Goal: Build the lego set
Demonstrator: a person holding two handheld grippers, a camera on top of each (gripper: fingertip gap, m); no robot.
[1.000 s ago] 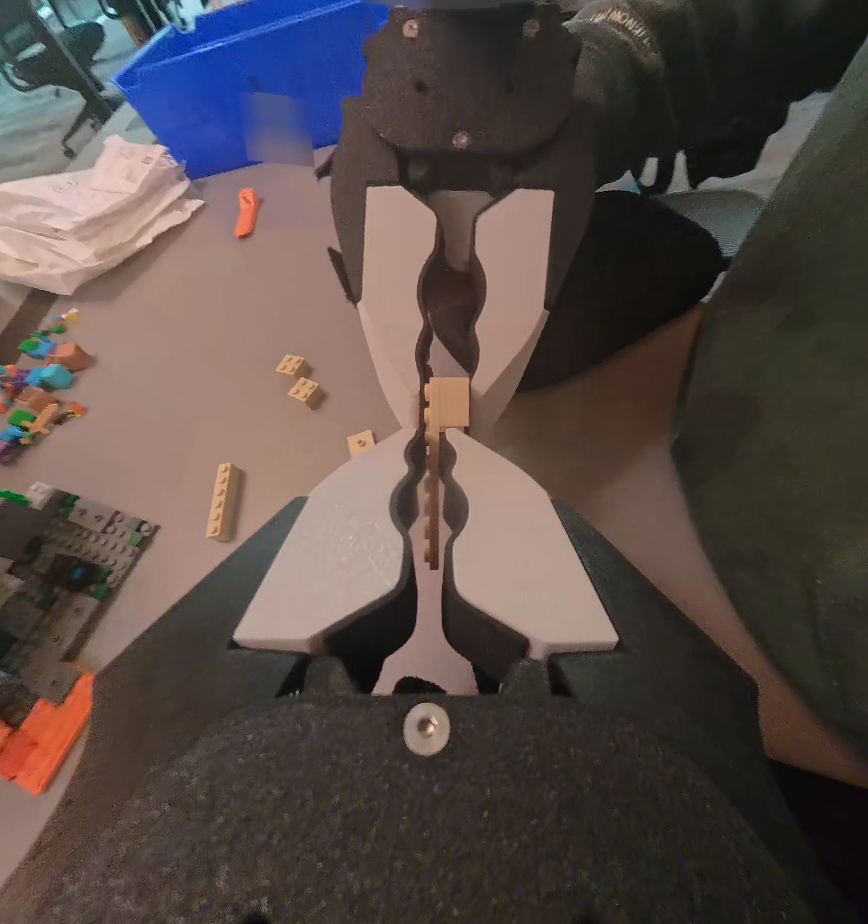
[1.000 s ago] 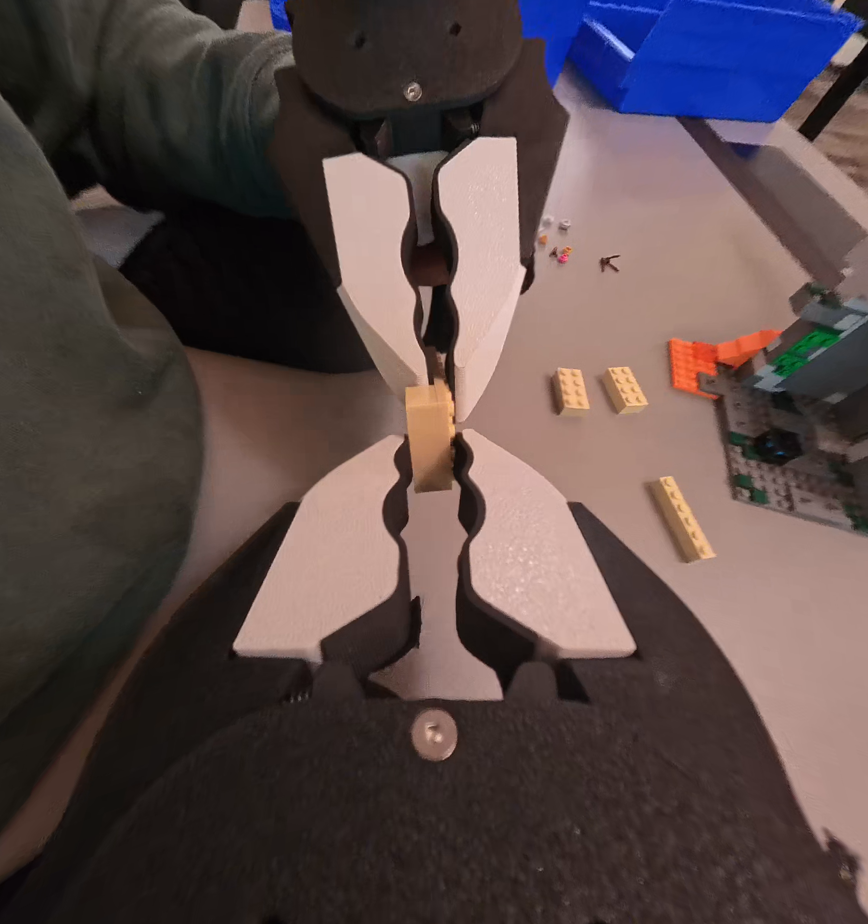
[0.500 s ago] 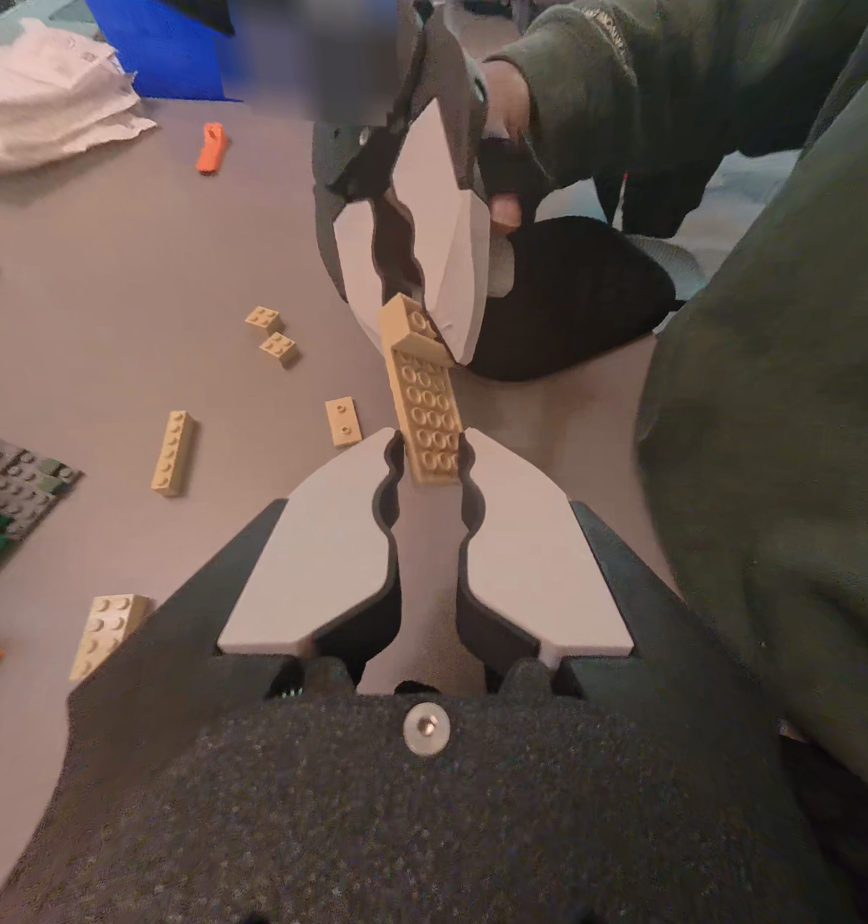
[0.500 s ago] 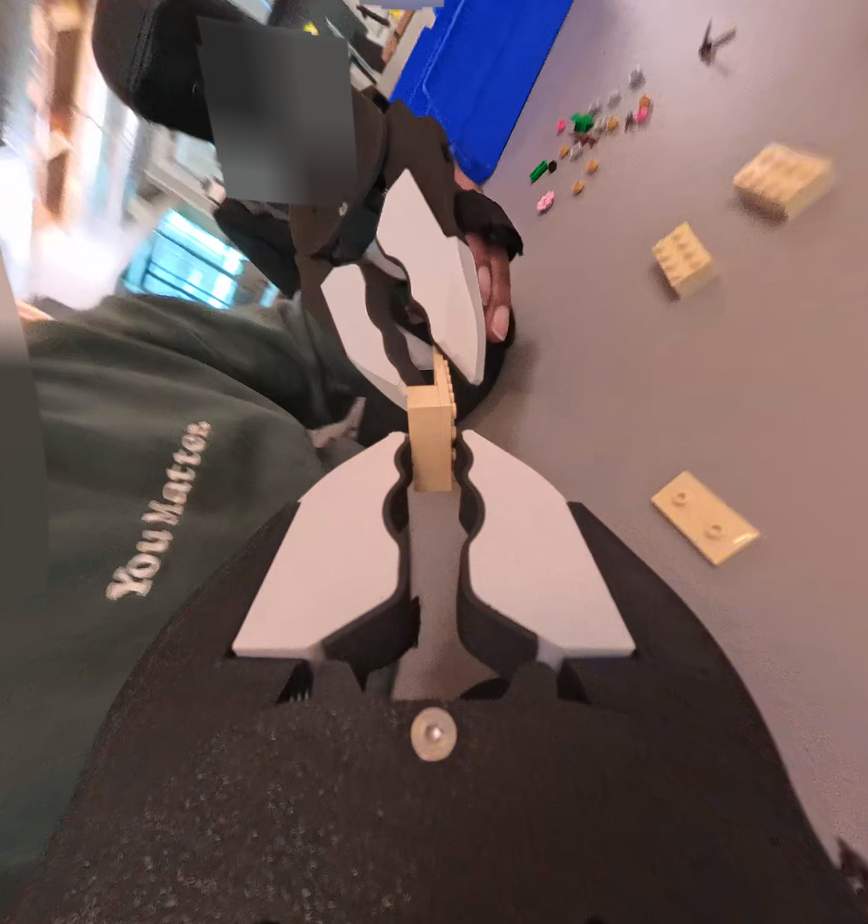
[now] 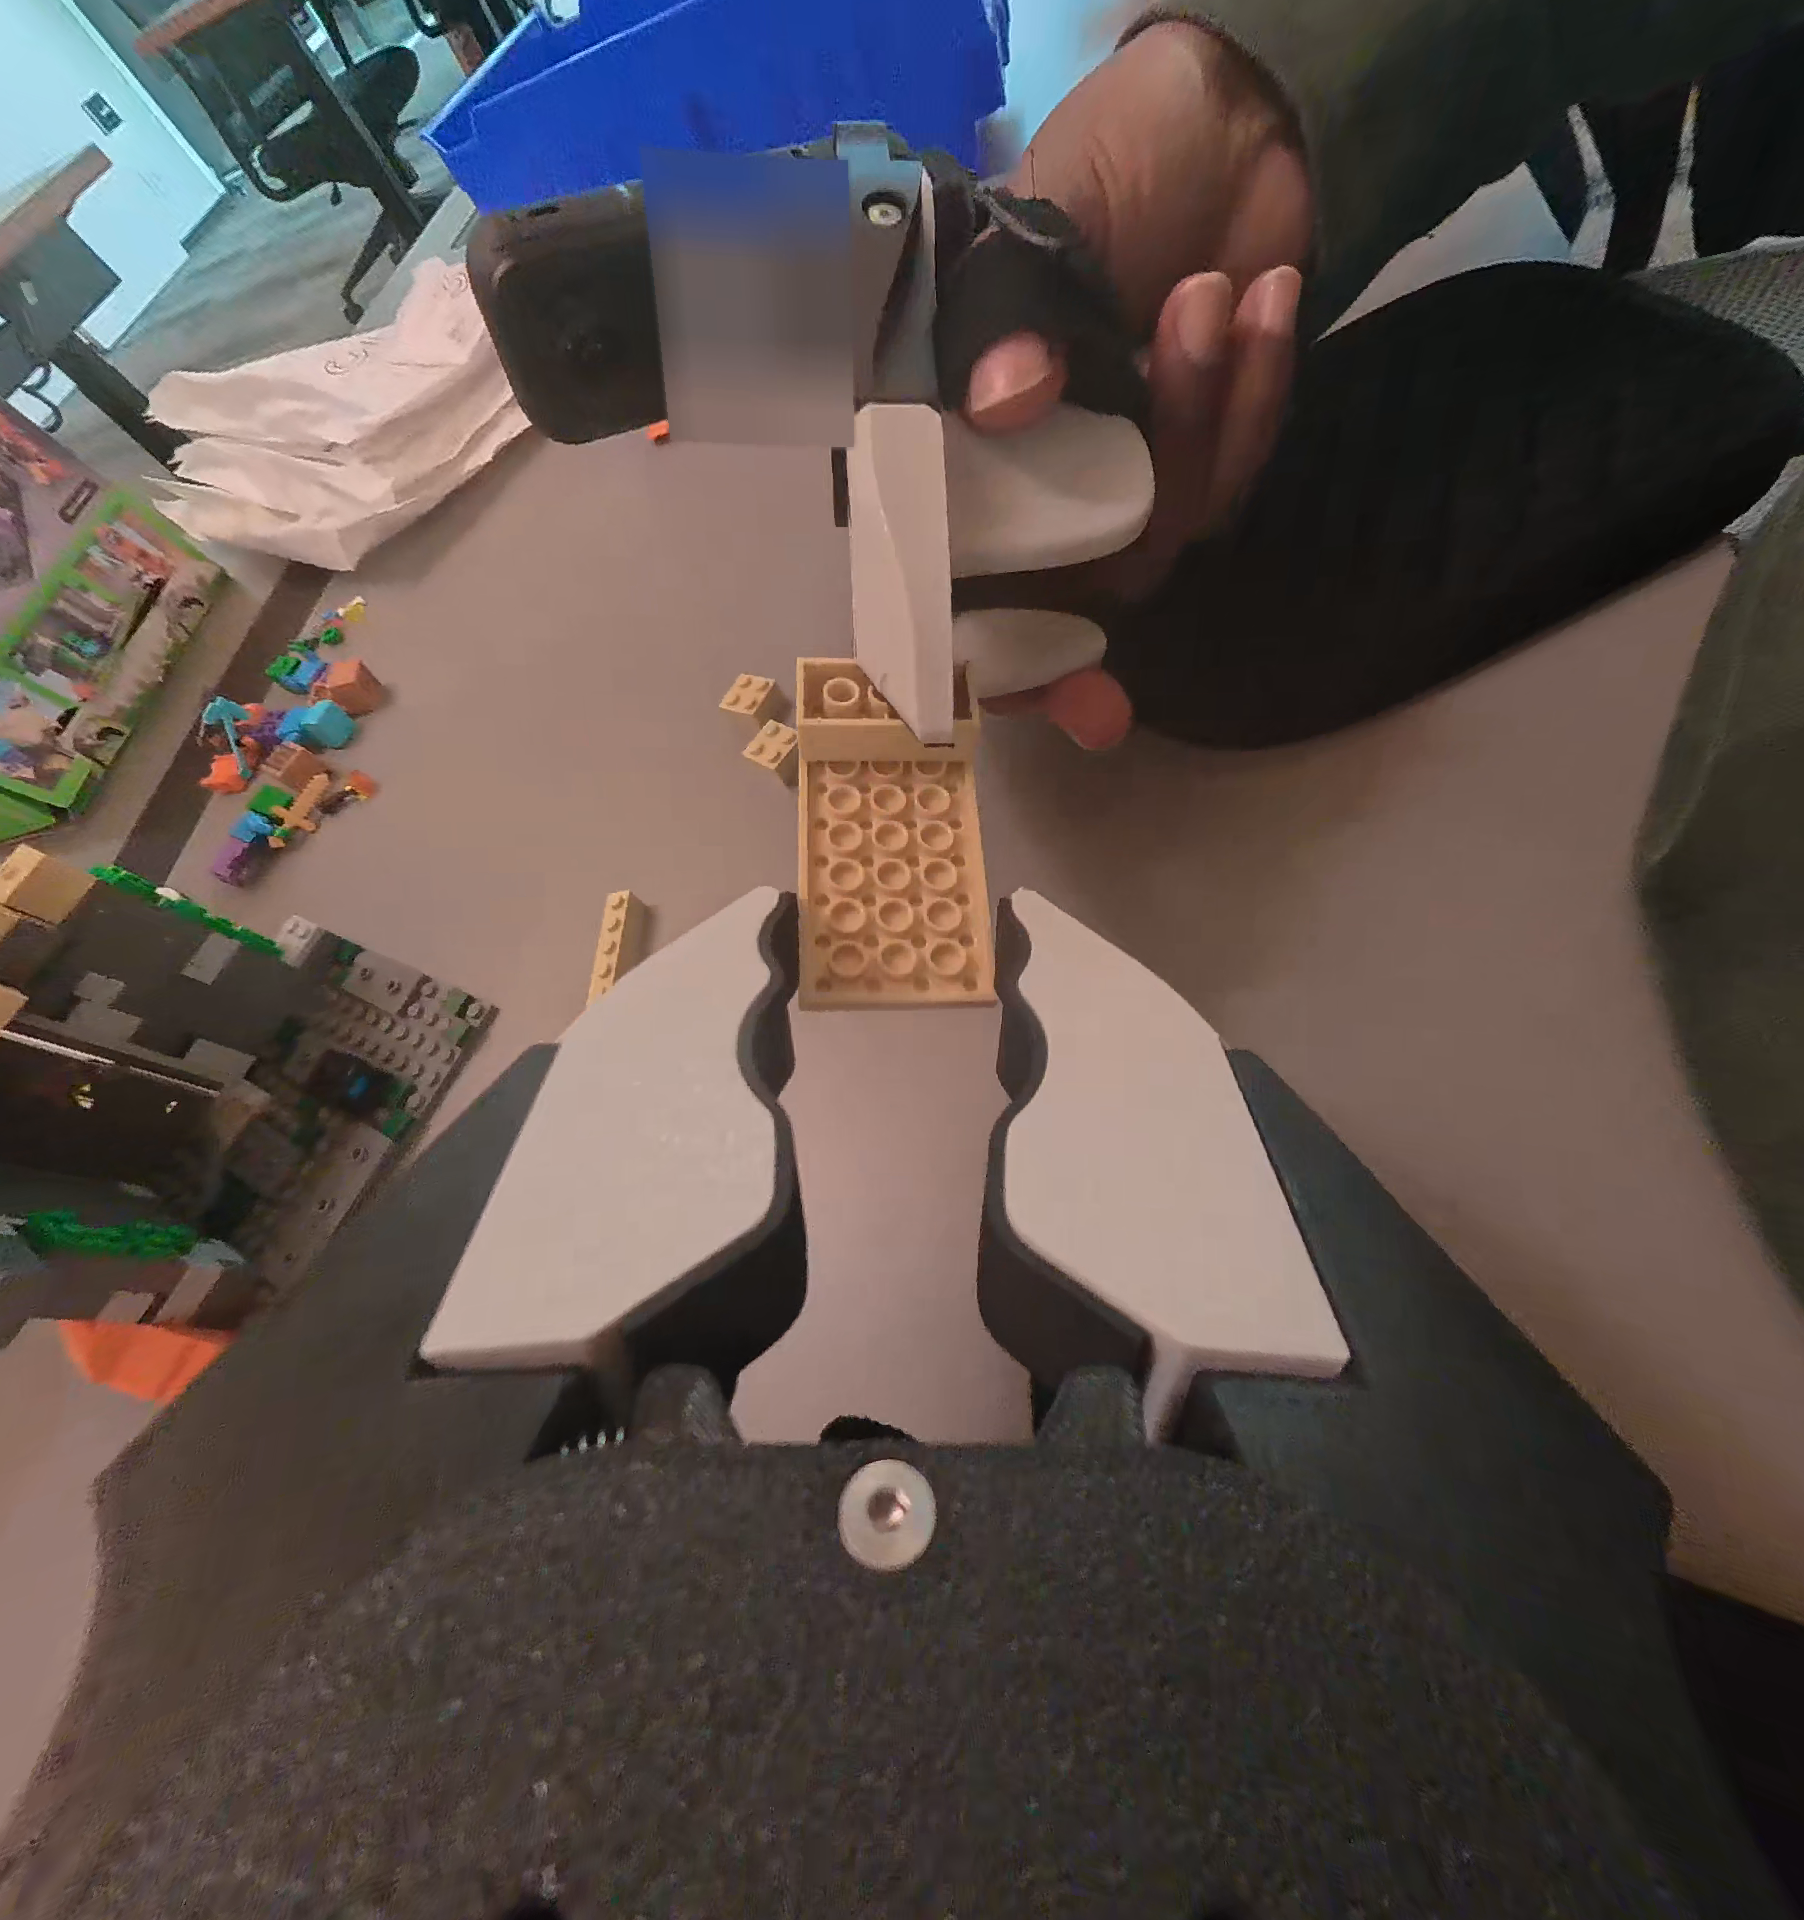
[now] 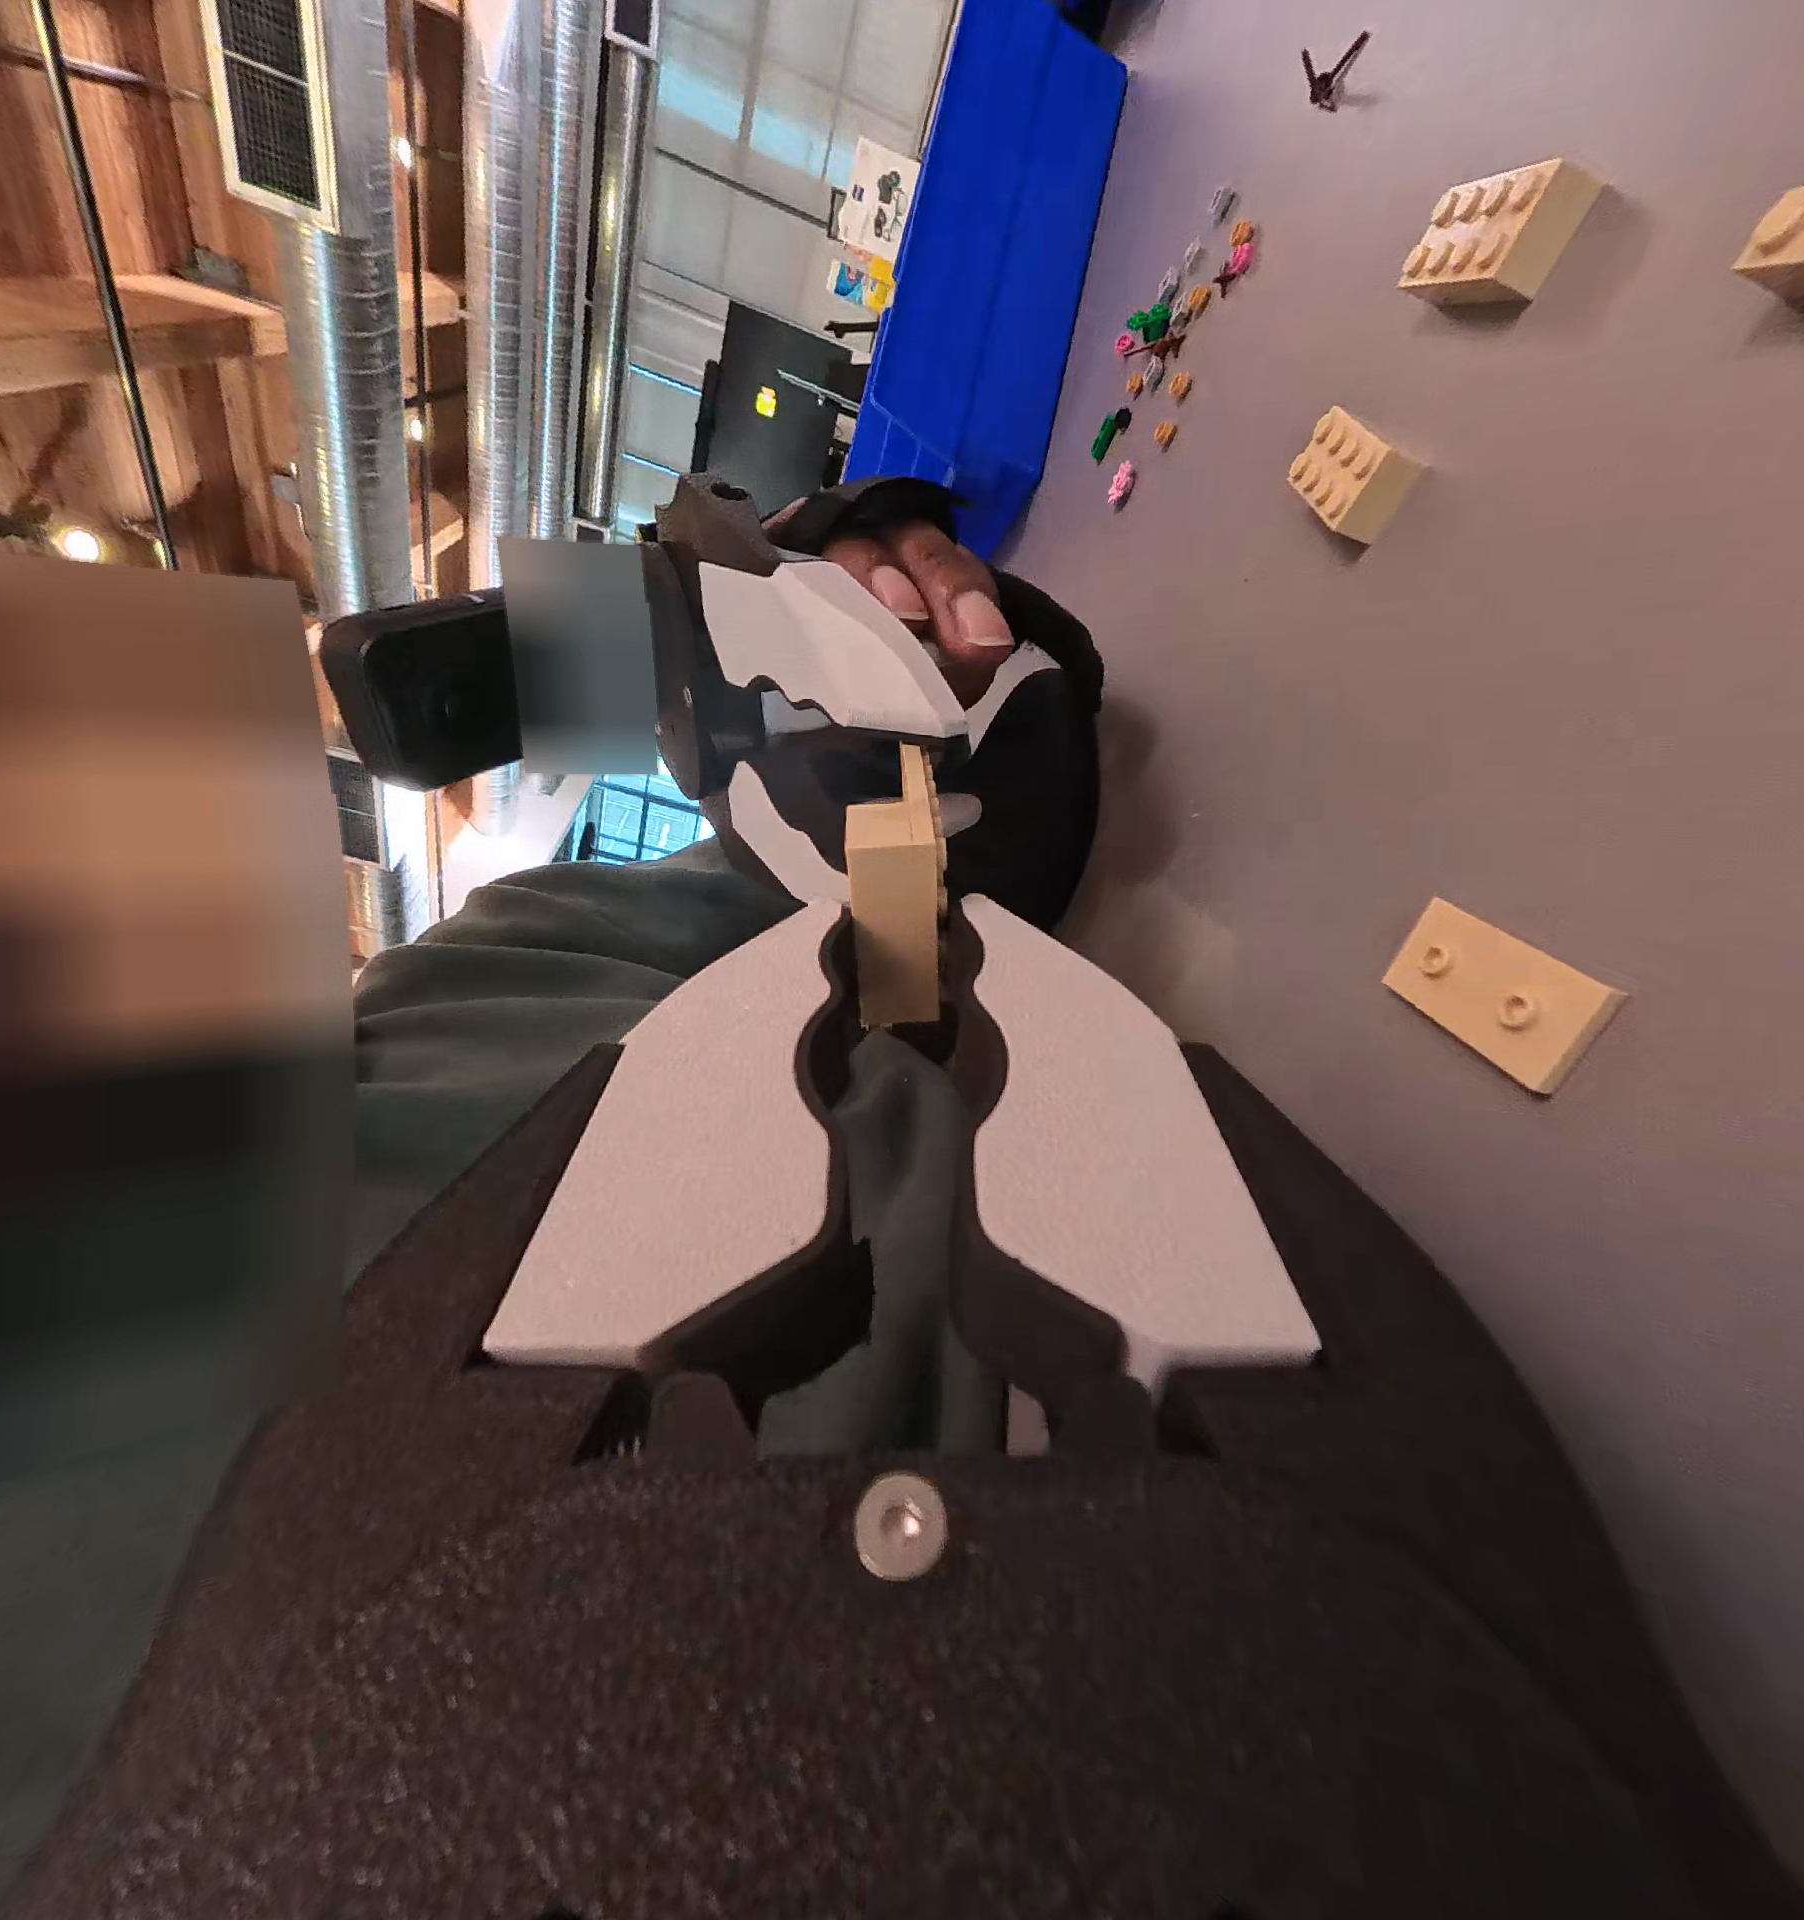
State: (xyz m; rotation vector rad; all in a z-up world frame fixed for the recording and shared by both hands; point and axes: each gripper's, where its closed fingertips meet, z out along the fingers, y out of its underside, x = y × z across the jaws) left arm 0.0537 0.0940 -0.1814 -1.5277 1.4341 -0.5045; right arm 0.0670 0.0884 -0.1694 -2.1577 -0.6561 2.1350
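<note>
My left gripper (image 5: 893,914) is shut on the side edges of a tan plate (image 5: 893,873), held underside up above the grey table (image 5: 524,644). A tan brick (image 5: 882,722) sits at the plate's far end. My right gripper (image 5: 924,717) comes down from above and is shut on that brick. In the right wrist view, rolled on its side, my right gripper (image 6: 898,920) clamps the tan brick (image 6: 887,925), with the plate (image 6: 917,790) edge-on behind it. The left gripper (image 6: 877,748) holds the plate's far end there.
A partly built grey model (image 5: 150,1091) stands at the left, with minifigure parts (image 5: 285,758), loose tan bricks (image 5: 763,717) and a long tan brick (image 5: 612,945) nearby. White bags (image 5: 337,457) and a blue bin (image 5: 732,94) lie behind. A tan plate (image 6: 1500,997) and bricks (image 6: 1355,473) lie on the table. My left and right fingertips are right by each other. The partly built grey model (image 5: 150,1091) is about equally far from each gripper, around 25 centimetres.
Both grippers turned with the joined pieces. The plate, edge-on a second ago, now shows its underside in the left view, held across its width. The right gripper rolled onto its side.
</note>
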